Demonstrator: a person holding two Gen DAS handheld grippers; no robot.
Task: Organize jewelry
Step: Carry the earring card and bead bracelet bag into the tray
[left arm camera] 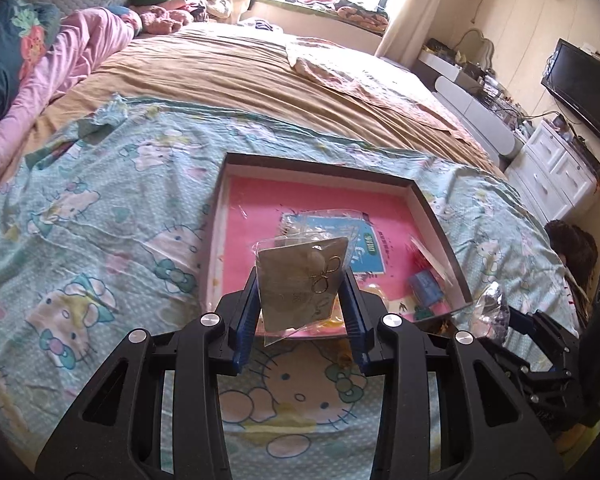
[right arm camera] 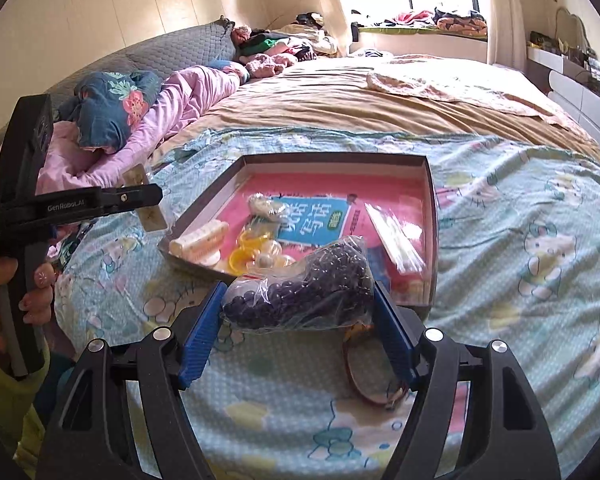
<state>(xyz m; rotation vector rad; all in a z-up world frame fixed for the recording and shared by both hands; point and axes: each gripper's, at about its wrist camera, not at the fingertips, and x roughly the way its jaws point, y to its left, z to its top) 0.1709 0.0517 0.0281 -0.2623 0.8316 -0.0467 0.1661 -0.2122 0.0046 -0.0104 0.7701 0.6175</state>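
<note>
My left gripper (left arm camera: 300, 276) is shut on a clear packet with a tan earring card (left arm camera: 300, 286) bearing gold bow earrings, held above the near edge of the shallow box tray (left arm camera: 436, 216). That gripper and card also show in the right wrist view (right arm camera: 146, 200). My right gripper (right arm camera: 298, 296) is shut on a clear bag of dark purple beads (right arm camera: 300, 288), held over the tray's near edge (right arm camera: 431, 208). The tray holds a pink-and-blue booklet (right arm camera: 320, 220), yellow rings (right arm camera: 244, 248) and a cream hair clip (right arm camera: 198, 242).
The tray lies on a Hello Kitty sheet (left arm camera: 100, 216) on a wide bed. A dark red bangle (right arm camera: 364, 376) lies on the sheet under my right gripper. Pillows and pink bedding (right arm camera: 180, 96) are at the left. A white dresser (left arm camera: 556, 172) stands at the right.
</note>
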